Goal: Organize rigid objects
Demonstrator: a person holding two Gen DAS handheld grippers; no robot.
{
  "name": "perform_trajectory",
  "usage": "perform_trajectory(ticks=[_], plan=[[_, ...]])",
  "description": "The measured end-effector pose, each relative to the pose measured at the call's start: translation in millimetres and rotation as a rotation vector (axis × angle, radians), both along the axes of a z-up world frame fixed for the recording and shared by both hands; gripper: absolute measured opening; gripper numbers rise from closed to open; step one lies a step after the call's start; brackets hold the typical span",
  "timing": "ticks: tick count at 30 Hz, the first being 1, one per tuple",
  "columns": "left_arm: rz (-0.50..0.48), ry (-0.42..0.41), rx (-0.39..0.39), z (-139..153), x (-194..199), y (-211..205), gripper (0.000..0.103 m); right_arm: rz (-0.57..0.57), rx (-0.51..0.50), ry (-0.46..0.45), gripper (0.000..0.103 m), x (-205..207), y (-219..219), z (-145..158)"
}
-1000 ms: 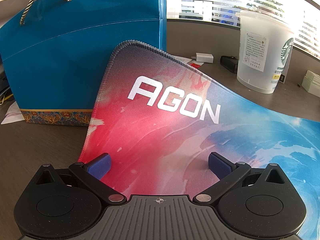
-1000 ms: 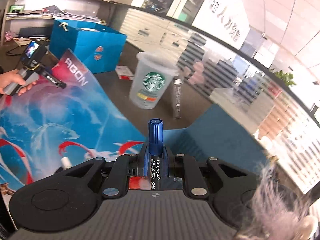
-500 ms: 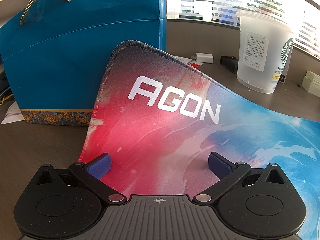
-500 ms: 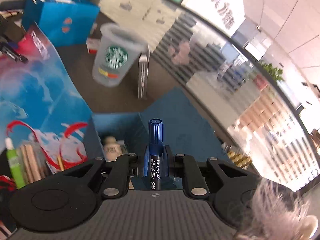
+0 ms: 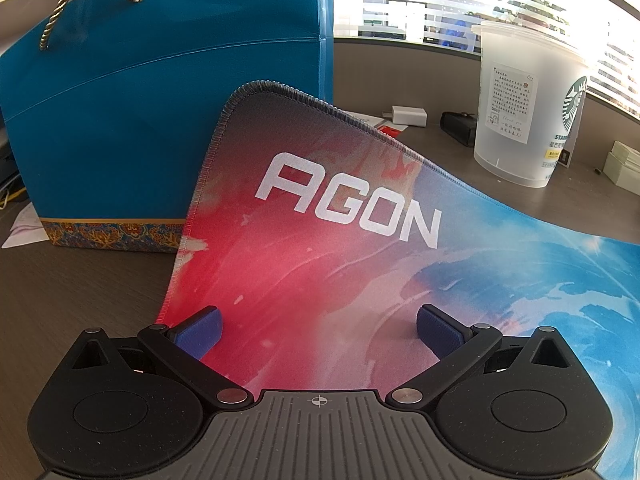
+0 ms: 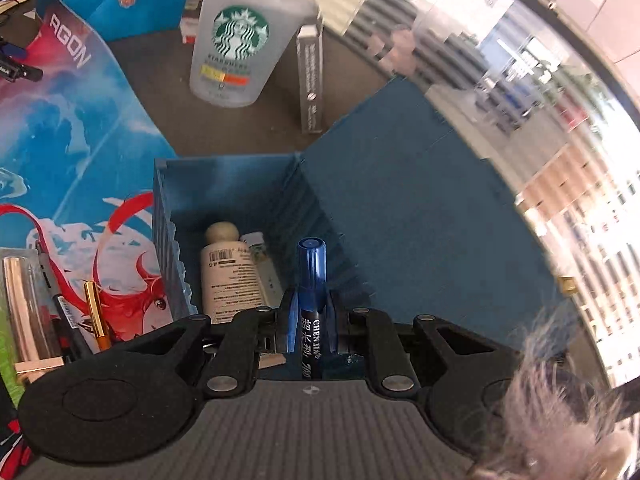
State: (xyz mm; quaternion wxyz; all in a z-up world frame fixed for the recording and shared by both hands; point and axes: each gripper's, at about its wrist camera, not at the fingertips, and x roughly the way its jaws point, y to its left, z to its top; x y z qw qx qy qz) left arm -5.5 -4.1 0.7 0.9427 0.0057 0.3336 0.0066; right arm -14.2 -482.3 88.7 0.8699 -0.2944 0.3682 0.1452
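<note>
- Now the right gripper (image 6: 311, 312) is tilting down over the blue box (image 6: 224, 184), clamping a blue marker (image 6: 311, 280) whose cap is pointing forward above the box's open inside.
- Inside the box, a cream bottle (image 6: 228, 272) is lying beside a smaller tube (image 6: 262, 264).
- The left gripper (image 5: 318, 332) is hovering with its jaws spread wide and holding nothing, angled down at the mouse mat (image 5: 320, 240) spreading left of the box.
- Beyond the box, a frosted cup (image 6: 236, 40) is standing on the brown worktop (image 6: 160, 92), with a blue gift bag (image 5: 140, 100) farther back by the sunlit window blinds.
</note>
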Motion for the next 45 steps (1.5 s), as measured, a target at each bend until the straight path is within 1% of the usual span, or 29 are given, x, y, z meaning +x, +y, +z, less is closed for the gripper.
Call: perform_trajectory(ticks=[2,3,4,5,6,9,11,13,14,15,17,20,22,24,26,28,29,30,32,34,35,37,40,43,45], plan=[[0.000,0.000,0.000,0,0,0,0.103,-0.005,0.013,0.014,0.015,6,2,-4],[0.000,0.000,0.000,0,0,0,0.103,-0.002,0.028,0.014,0.020,8,2,-5],[0.000,0.000,0.000,0,0,0,0.103,-0.002,0.035,0.001,0.028,9,4,-5],[0.000,0.000,0.000,0,0,0,0.103,0.000,0.032,-0.017,0.050,9,6,-4],[0.000,0.000,0.000,0,0,0,0.103,0.005,0.034,-0.031,0.059,8,8,-3],[0.000,0.000,0.000,0,0,0,0.103,0.011,0.082,-0.094,0.059,-1,13,9],[-0.010,-0.001,0.002,0,-1,0,0.103,0.004,0.170,-0.159,0.059,-17,12,23],[-0.046,-0.003,0.009,1,-4,-4,0.103,-0.002,0.314,-0.234,0.061,-47,7,37],[-0.068,-0.005,0.013,3,-9,-10,0.103,-0.002,0.393,-0.264,0.068,-65,3,40],[-0.104,-0.010,0.017,6,-15,-18,0.103,-0.006,0.456,-0.286,0.080,-81,0,40],[-0.219,-0.033,0.015,15,-29,-39,0.103,-0.019,0.565,-0.318,0.089,-119,-4,29],[-0.478,-0.040,0.010,32,-49,-85,0.103,-0.071,0.678,-0.320,0.089,-160,-11,2],[-0.665,-0.033,0.009,42,-57,-118,0.103,-0.124,0.724,-0.326,0.089,-182,-15,-20],[-0.828,-0.042,0.030,50,-65,-152,0.103,-0.191,0.773,-0.341,0.089,-196,-22,-38],[-0.951,-0.079,0.065,54,-72,-179,0.103,-0.251,0.845,-0.367,0.089,-209,-28,-52],[-1.039,-0.120,0.112,56,-78,-202,0.103,-0.282,0.899,-0.397,0.090,-220,-29,-62],[-1.087,-0.135,0.143,56,-80,-213,0.103,-0.295,0.922,-0.412,0.092,-224,-30,-66],[-1.133,-0.144,0.171,54,-81,-221,0.103,-0.305,0.945,-0.424,0.097,-229,-31,-68],[-1.246,-0.147,0.241,51,-85,-238,0.103,-0.320,0.985,-0.443,0.101,-235,-31,-74],[-1.345,-0.142,0.287,47,-88,-256,0.103,-0.328,1.013,-0.454,0.101,-236,-35,-77],[-1.382,-0.129,0.292,45,-89,-264,0.103,-0.335,1.030,-0.456,0.102,-235,-37,-81],[-1.423,-0.067,0.287,40,-83,-279,0.103,-0.360,1.098,-0.441,0.103,-234,-43,-85],[-1.434,0.025,0.257,31,-71,-295,0.103,-0.370,1.186,-0.462,0.103,-237,-51,-89],[-1.434,0.072,0.218,25,-60,-301,0.102,-0.395,1.241,-0.465,0.103,-241,-61,-91],[-1.452,0.099,0.189,23,-55,-302,0.102,-0.404,1.276,-0.461,0.103,-241,-66,-94]])
